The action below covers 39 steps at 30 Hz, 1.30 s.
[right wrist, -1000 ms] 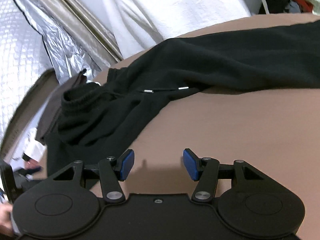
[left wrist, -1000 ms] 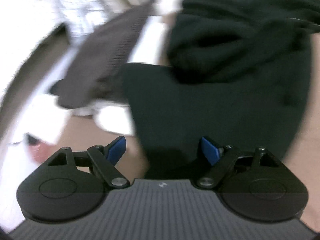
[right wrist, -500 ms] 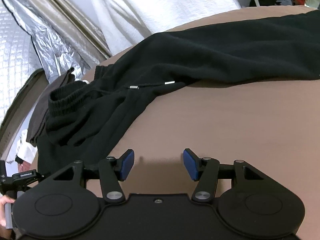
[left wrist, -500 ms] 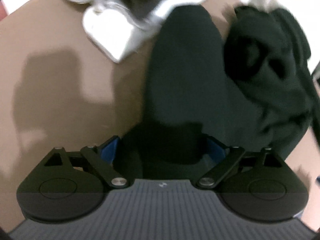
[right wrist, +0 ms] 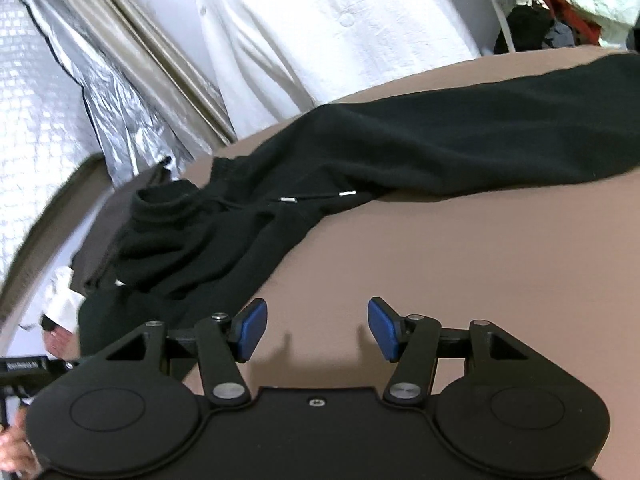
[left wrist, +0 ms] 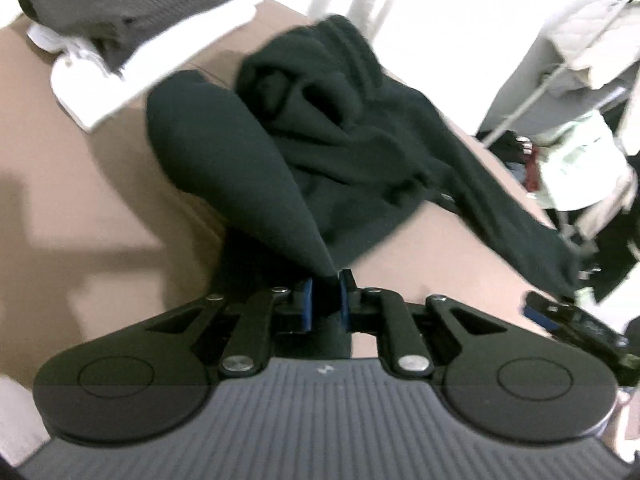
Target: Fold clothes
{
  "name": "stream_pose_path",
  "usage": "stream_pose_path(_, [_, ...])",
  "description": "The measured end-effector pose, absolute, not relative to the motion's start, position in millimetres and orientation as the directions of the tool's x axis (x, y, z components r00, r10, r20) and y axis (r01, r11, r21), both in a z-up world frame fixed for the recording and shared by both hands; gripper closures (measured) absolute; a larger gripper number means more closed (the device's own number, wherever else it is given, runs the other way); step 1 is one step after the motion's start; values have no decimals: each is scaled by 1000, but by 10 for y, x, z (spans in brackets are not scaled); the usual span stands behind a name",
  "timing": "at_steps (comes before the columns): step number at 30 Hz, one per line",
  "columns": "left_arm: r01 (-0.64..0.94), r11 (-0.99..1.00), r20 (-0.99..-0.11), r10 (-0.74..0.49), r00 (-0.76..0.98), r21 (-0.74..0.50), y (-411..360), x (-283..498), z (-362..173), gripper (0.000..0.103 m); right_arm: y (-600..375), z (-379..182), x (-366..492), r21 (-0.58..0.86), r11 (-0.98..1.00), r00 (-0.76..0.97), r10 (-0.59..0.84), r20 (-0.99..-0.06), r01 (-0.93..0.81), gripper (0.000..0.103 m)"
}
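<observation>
Left gripper [left wrist: 325, 300] jaws have just closed, now pinching the near edge of the black trousers [left wrist: 320, 152] on the brown surface [right wrist: 460, 280], lifting a taut cone for the fold; right gripper [right wrist: 314, 328] spread, empty, beside the trousers.

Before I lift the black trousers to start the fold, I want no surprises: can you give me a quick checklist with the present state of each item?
1. Left gripper shut on the black trousers: ok; its fingers have just been closing and cloth is pinched between them.
2. Right gripper has hold of cloth: not ok; open, over the bare brown surface.
3. Trousers laid out flat: not ok; the waistband end is bunched up.
4. Drawstring tucked away: not ok; its tips lie loose on top.
5. Folded pile clear of the trousers: cannot tell.
</observation>
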<state>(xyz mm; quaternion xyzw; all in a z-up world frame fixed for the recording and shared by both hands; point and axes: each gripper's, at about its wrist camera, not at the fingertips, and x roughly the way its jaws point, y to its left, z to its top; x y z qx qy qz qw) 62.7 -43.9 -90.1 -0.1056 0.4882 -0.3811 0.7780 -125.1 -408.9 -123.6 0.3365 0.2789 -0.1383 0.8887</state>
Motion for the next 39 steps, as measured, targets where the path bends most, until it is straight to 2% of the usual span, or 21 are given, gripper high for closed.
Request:
stream_pose_path(2, [491, 639, -644, -742, 189, -592, -485, 582, -835, 97, -4056, -1234, -1297, 543, 732, 813, -25, -582, 411, 41])
stream_pose_path(4, [498, 526, -553, -826, 107, -689, -554, 542, -716, 103, -4004, -1241, -1326, 564, 733, 819, 16, -574, 381, 41])
stream_pose_path(6, [492, 395, -443, -896, 20, -776, -627, 497, -589, 103, -3915, -1270, -1329, 596, 734, 825, 88, -558, 325, 41])
stream_pose_path(8, [508, 350, -414, -910, -15, -787, -773, 416, -441, 103, -3807, -1298, -1309, 632, 731, 828, 171, -534, 257, 39])
stream_pose_path(9, [549, 370, -442, -897, 1, -750, -868, 365, -369, 103, -3734, -1310, -1292, 648, 730, 826, 216, -521, 218, 36])
stream_pose_path(12, [673, 538, -589, -787, 184, -508, -1049, 229, -254, 103, -3490, -1322, -1218, 627, 765, 811, 270, -519, 146, 34])
stream_pose_path(15, [660, 663, -669, -673, 317, -354, -1003, 261, -362, 101, -3275, -1362, -1123, 583, 806, 796, 283, -535, 104, 33])
stream_pose_path(19, [564, 784, -716, -549, 432, -261, -725, 500, -578, 95, -2980, -1483, -910, 592, 805, 772, 352, -529, 39, 32])
stream_pose_path(21, [503, 830, -732, -496, 468, -241, -561, 663, -684, 85, -2839, -1576, -804, 625, 781, 759, 399, -514, 12, 28])
stream_pose_path(22, [472, 850, -739, -470, 483, -232, -479, 746, -736, 77, -2762, -1650, -761, 653, 758, 752, 426, -503, 7, 25])
stream_pose_path(23, [450, 858, -743, -466, 480, -247, -378, 825, -791, 69, -2687, -1717, -727, 673, 740, 749, 439, -496, 12, 25])
stream_pose_path(25, [415, 859, -751, -480, 453, -299, -244, 929, -913, 61, -2562, -1821, -671, 697, 716, 755, 439, -487, 33, 25])
stream_pose_path(29, [345, 847, -775, -518, 362, -404, -127, 1048, -1205, 55, -2397, -1882, -553, 723, 690, 806, 406, -430, 38, 25])
stream_pose_path(33, [319, 826, -766, -556, 323, -465, -83, 1061, -1243, 55, -2492, -1912, -413, 828, 559, 864, 396, -312, 43, 14])
stream_pose_path(34, [321, 823, -759, -561, 330, -468, -81, 1079, -1247, 55, -2517, -1957, -373, 857, 512, 876, 389, -285, 51, 14])
stream_pose_path(35, [323, 833, -761, -546, 351, -449, -83, 1089, -1259, 55, -2509, -1991, -318, 859, 508, 881, 375, -288, 65, 17])
stream_pose_path(37, [330, 872, -776, -477, 412, -361, -133, 1059, -1261, 55, -2454, -1976, -195, 801, 593, 871, 350, -345, 79, 64])
stream_pose_path(38, [357, 888, -782, -434, 447, -288, -206, 1008, -1244, 55, -2428, -1934, -153, 754, 653, 865, 336, -372, 71, 75])
stream_pose_path(39, [382, 891, -779, -414, 471, -243, -249, 978, -1230, 54, -2409, -1877, -136, 706, 705, 862, 311, -400, 74, 79])
